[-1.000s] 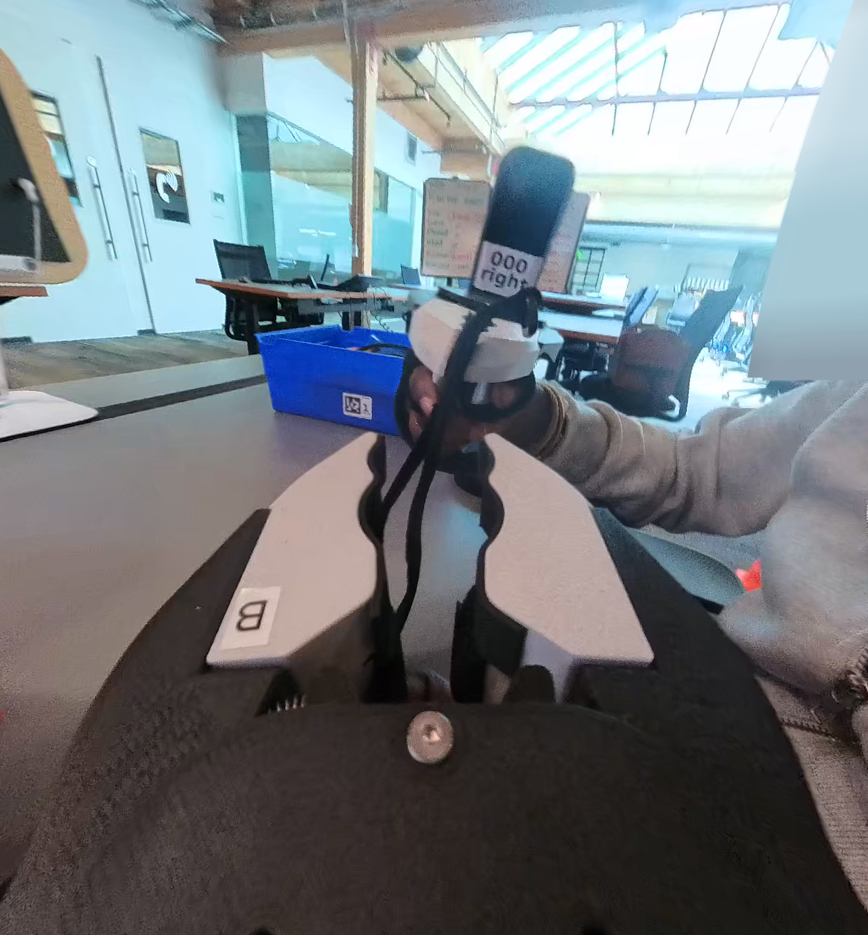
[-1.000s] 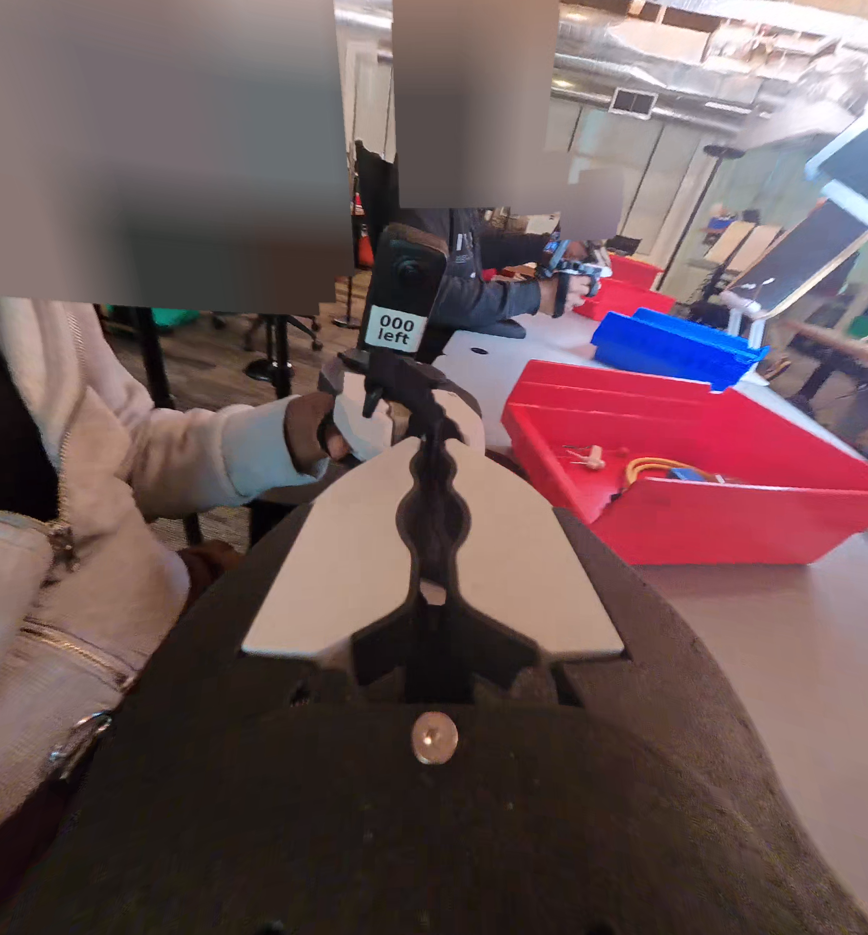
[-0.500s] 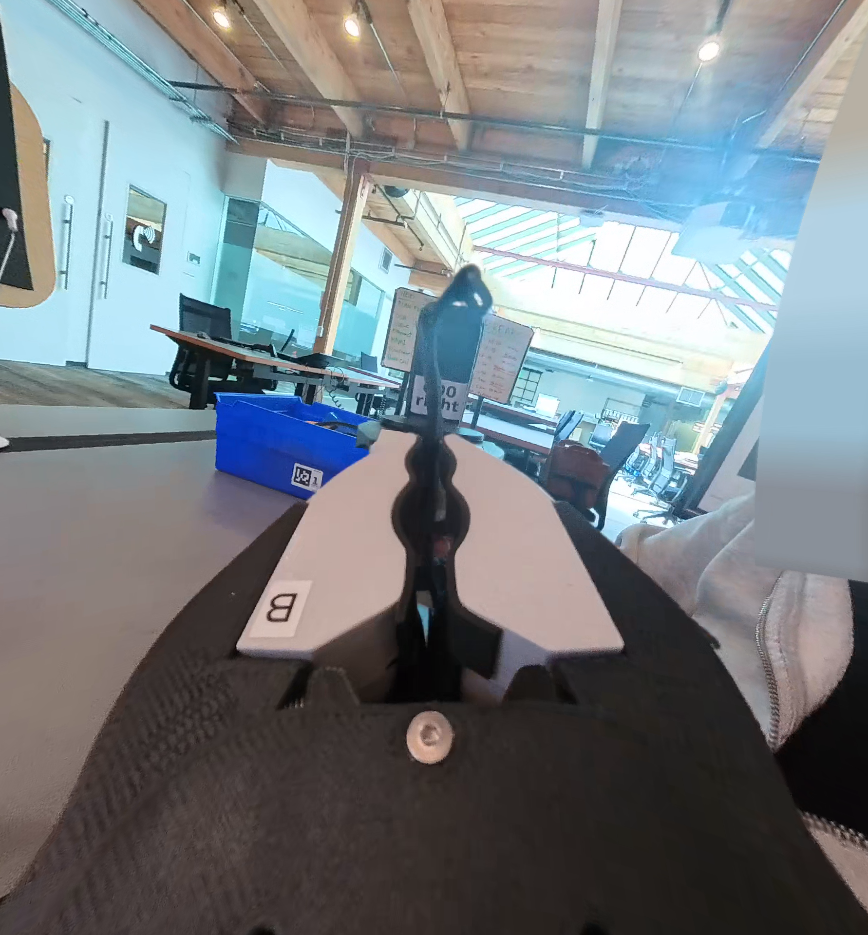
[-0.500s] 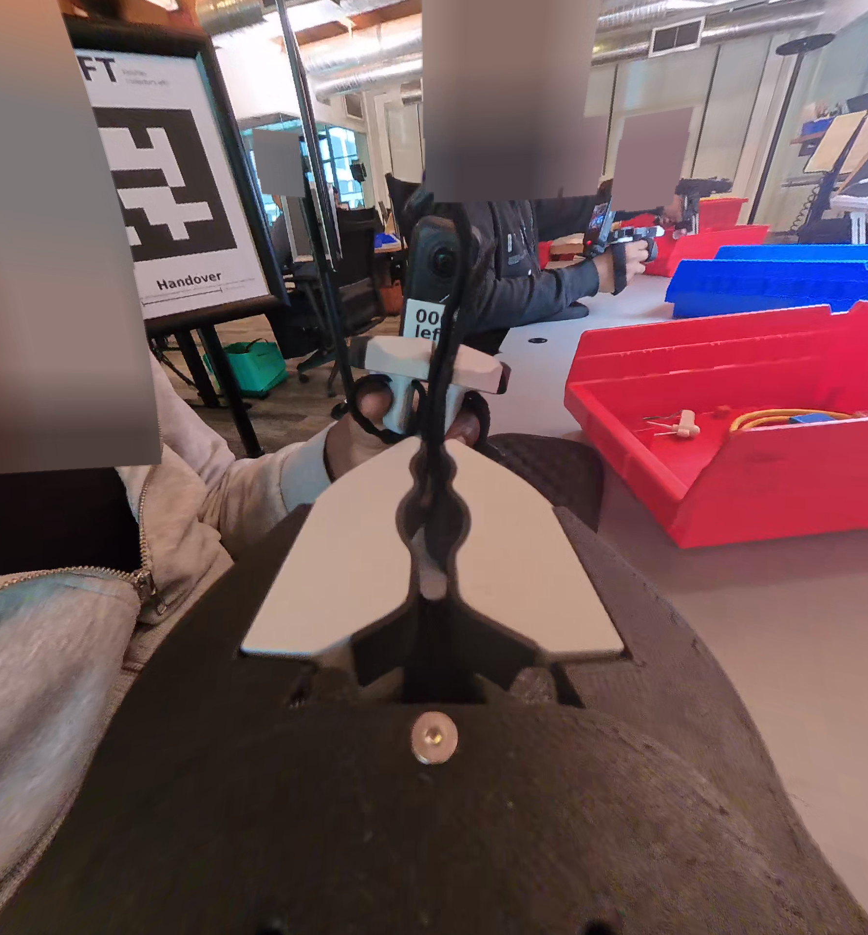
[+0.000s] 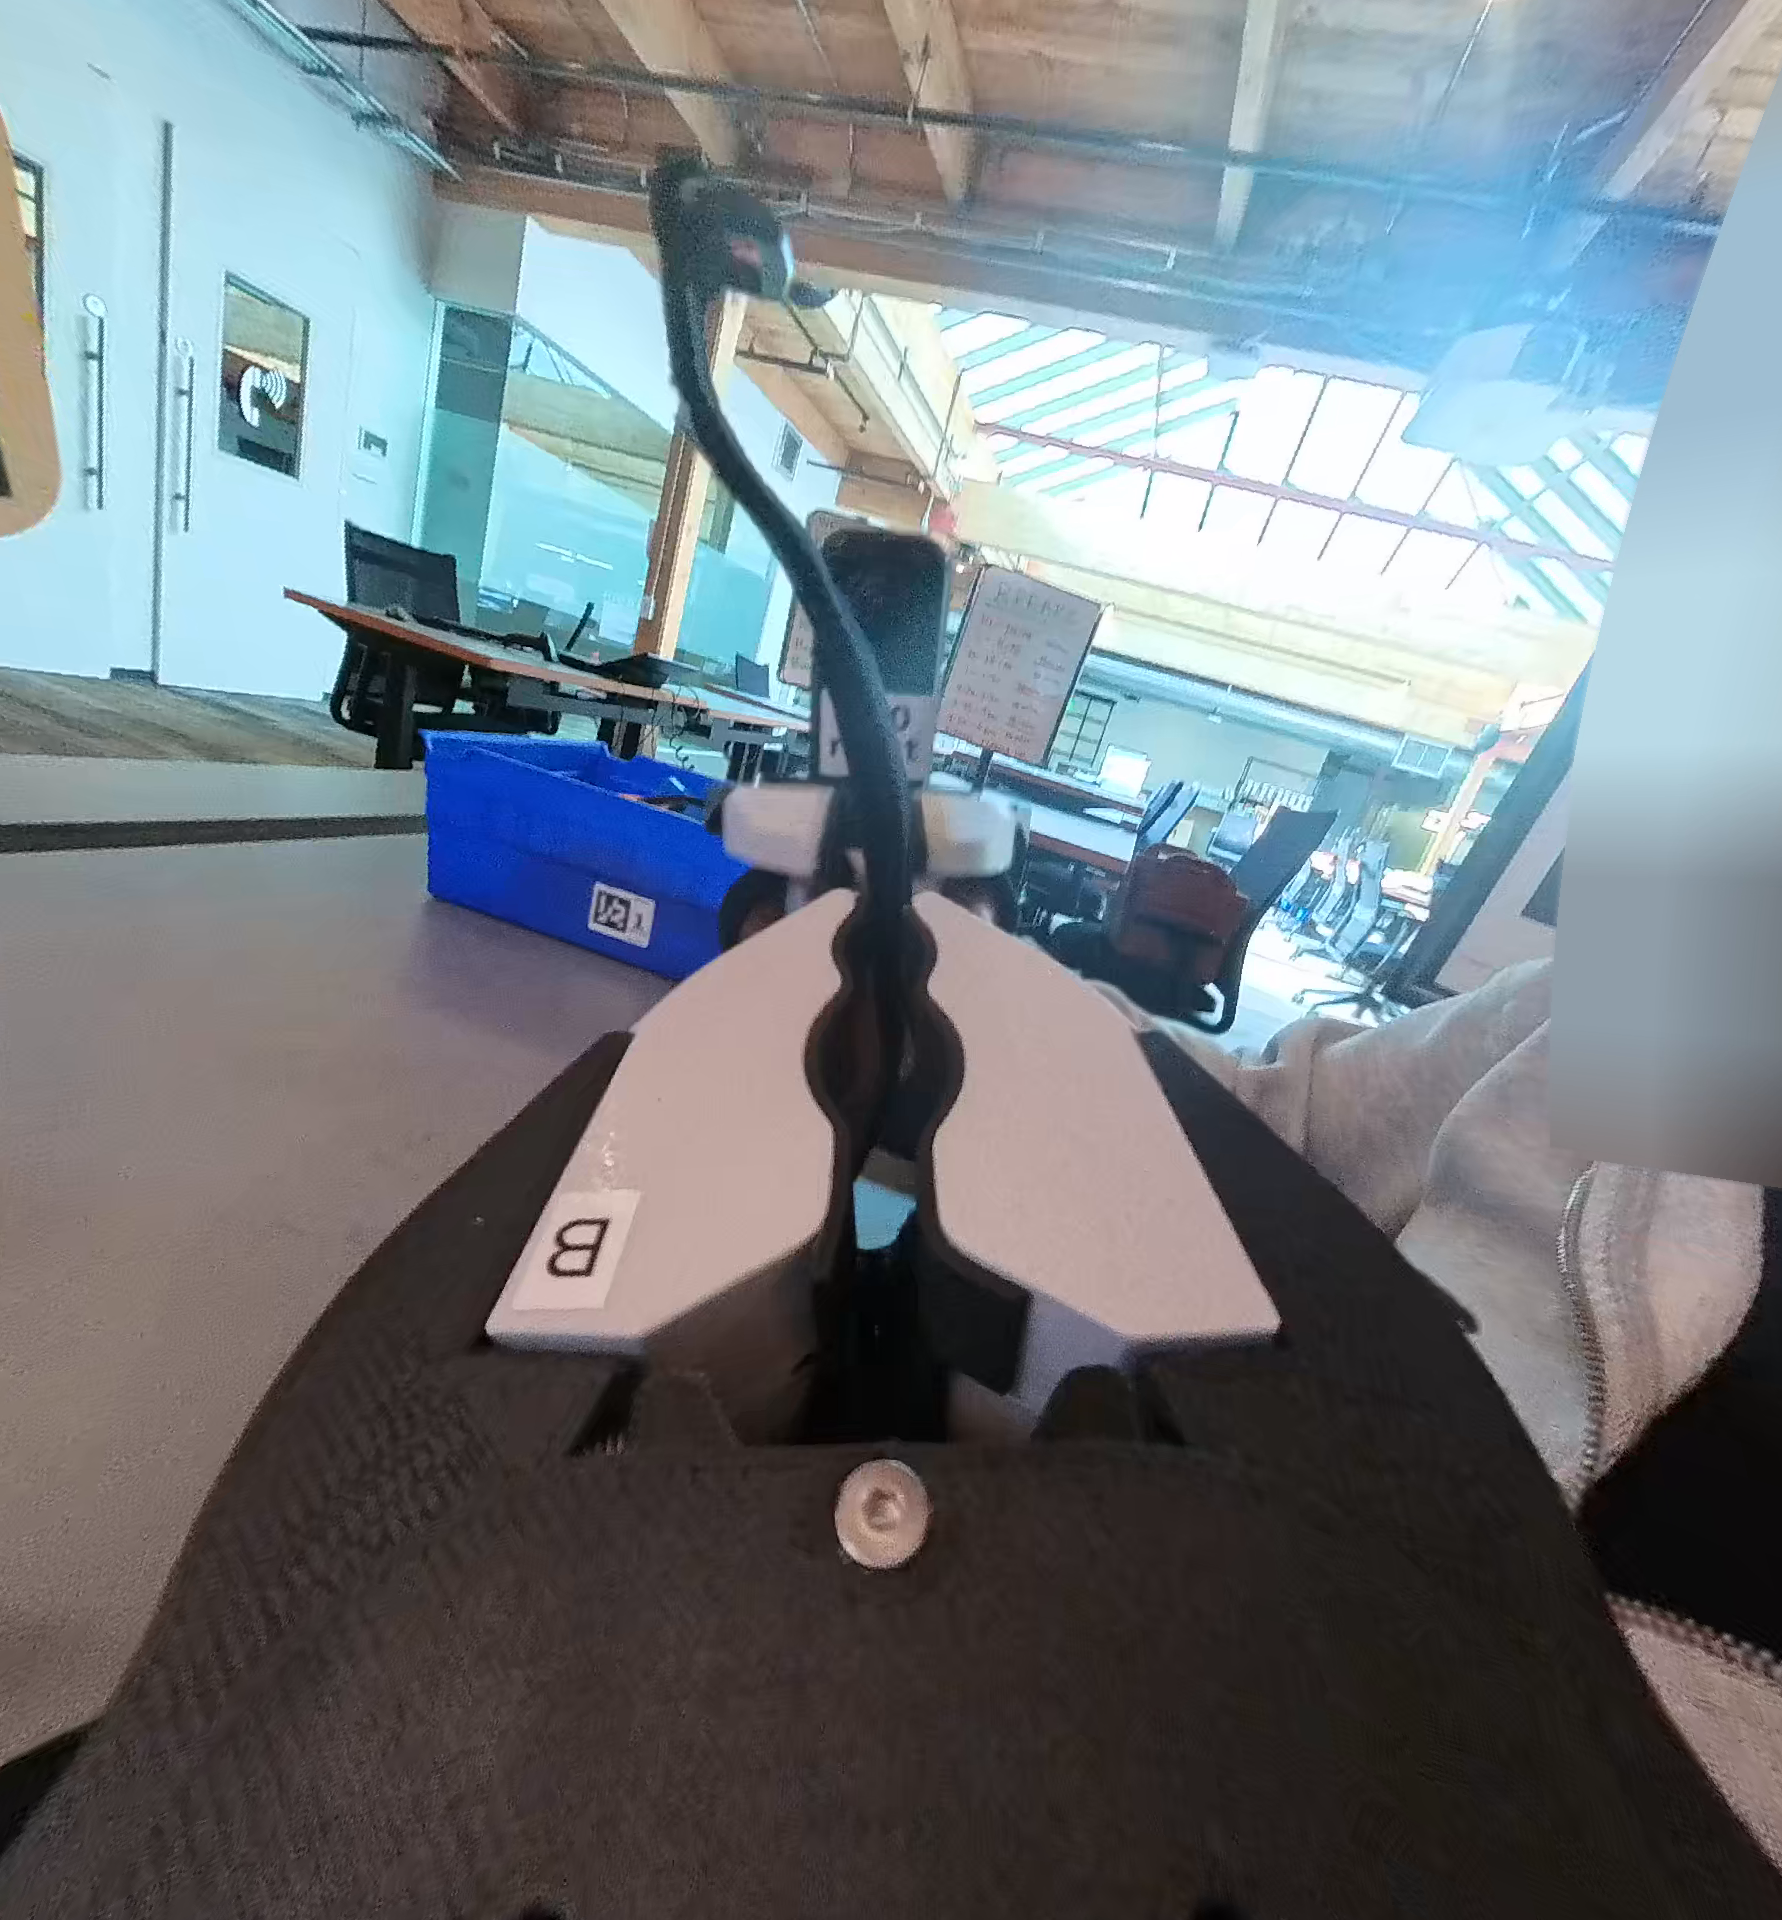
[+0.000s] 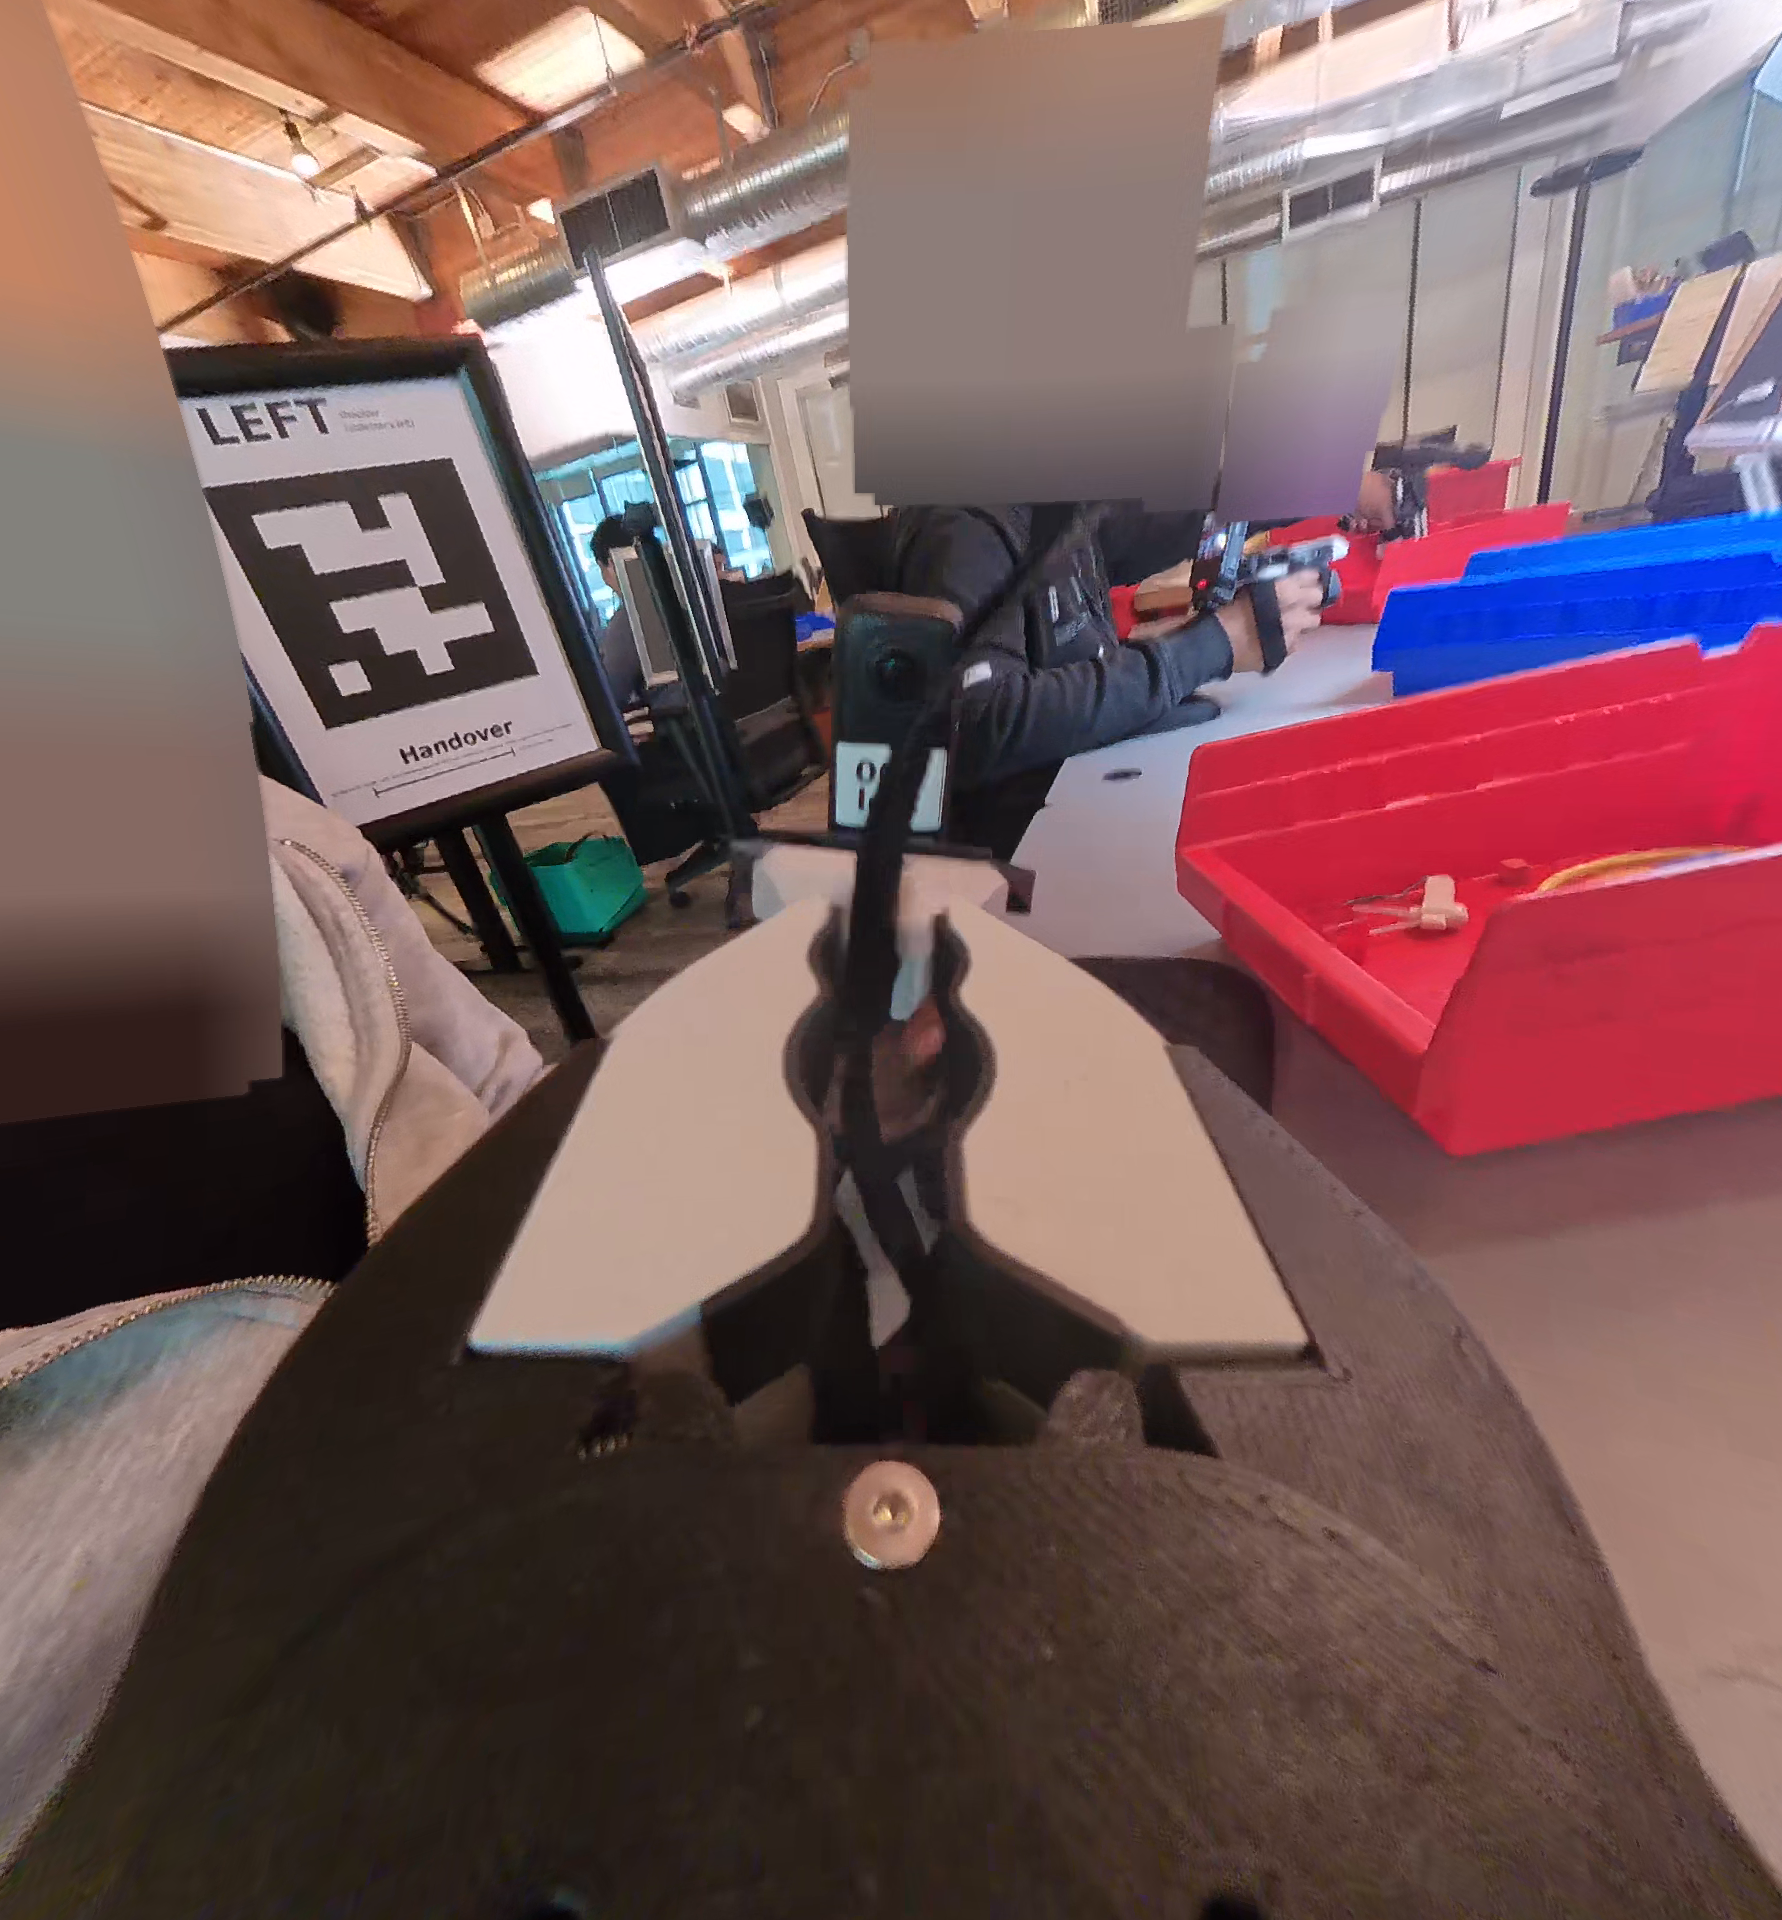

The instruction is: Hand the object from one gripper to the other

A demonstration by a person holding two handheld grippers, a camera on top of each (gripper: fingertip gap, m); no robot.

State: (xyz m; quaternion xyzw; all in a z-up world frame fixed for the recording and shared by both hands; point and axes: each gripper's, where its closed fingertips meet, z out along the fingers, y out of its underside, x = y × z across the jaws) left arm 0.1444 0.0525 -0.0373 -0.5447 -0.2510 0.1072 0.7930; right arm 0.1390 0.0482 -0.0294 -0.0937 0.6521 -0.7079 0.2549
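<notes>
The object is a black cord (image 5: 783, 530). My left gripper (image 5: 882, 914) is shut on it, and the cord rises stiffly from the jaws to a free end near the ceiling beams. The right gripper's white fingers (image 5: 767, 831) show just behind, facing mine. In the right wrist view the cord (image 6: 892, 800) still runs between the jaws of my right gripper (image 6: 887, 920), which stand slightly apart with a visible gap. The left gripper's white fingers (image 6: 814, 873) are close in front. Both grippers are held above the table.
A grey table (image 5: 191, 1039) carries a blue bin (image 5: 554, 831) in the left view. A red bin (image 6: 1593, 1018) with small items sits to the right, a blue bin (image 6: 1593, 603) behind it. A framed sign on an easel (image 6: 378, 582) and another person (image 6: 1074, 644) are farther off. The grippers are tip to tip, or close to it.
The left gripper went from open to shut on the cord. The right jaws have now parted a little. Both grippers have tilted upward, and the cord's end now stands free above the left gripper.
</notes>
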